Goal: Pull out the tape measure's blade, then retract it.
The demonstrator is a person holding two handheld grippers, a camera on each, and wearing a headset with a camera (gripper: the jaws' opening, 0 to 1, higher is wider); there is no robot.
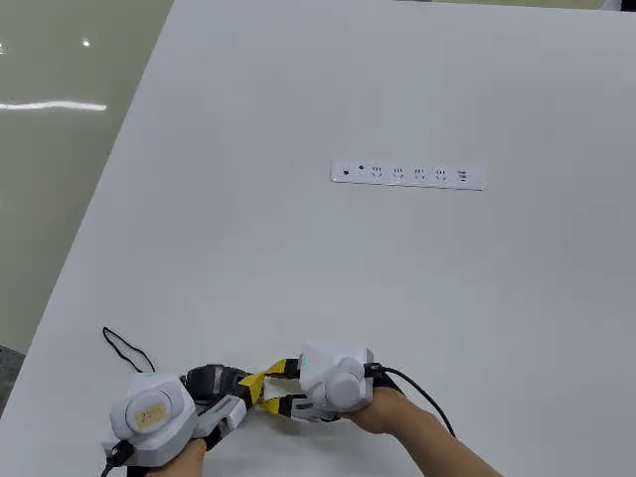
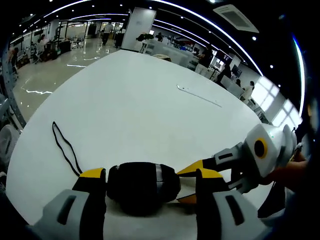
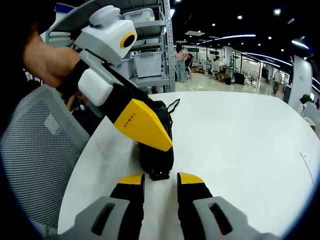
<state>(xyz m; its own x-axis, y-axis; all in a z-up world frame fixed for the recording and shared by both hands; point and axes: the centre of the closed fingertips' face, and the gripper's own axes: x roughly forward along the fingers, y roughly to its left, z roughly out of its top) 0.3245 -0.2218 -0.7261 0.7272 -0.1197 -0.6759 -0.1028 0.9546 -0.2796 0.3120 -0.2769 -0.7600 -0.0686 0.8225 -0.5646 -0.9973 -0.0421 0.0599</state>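
The black tape measure [image 2: 142, 186] lies on the white table near its front edge, and my left gripper [image 2: 150, 176] is shut on its body. A thin black wrist cord [image 2: 64, 146] trails from it to the left. My right gripper [image 3: 160, 182] points at the case's front, jaws a narrow gap apart with the blade's end hook [image 3: 159, 175] between the yellow tips, not clamped. In the head view the tape measure [image 1: 212, 382] sits between the left gripper [image 1: 225, 396] and the right gripper [image 1: 266, 392]. No length of blade shows outside the case.
A white power strip [image 1: 407, 175] lies flat on the table [image 1: 298, 248] further back, well away from the grippers. The table's left edge runs diagonally, with glossy floor beyond. A mesh chair back [image 3: 40, 165] stands beside the near edge.
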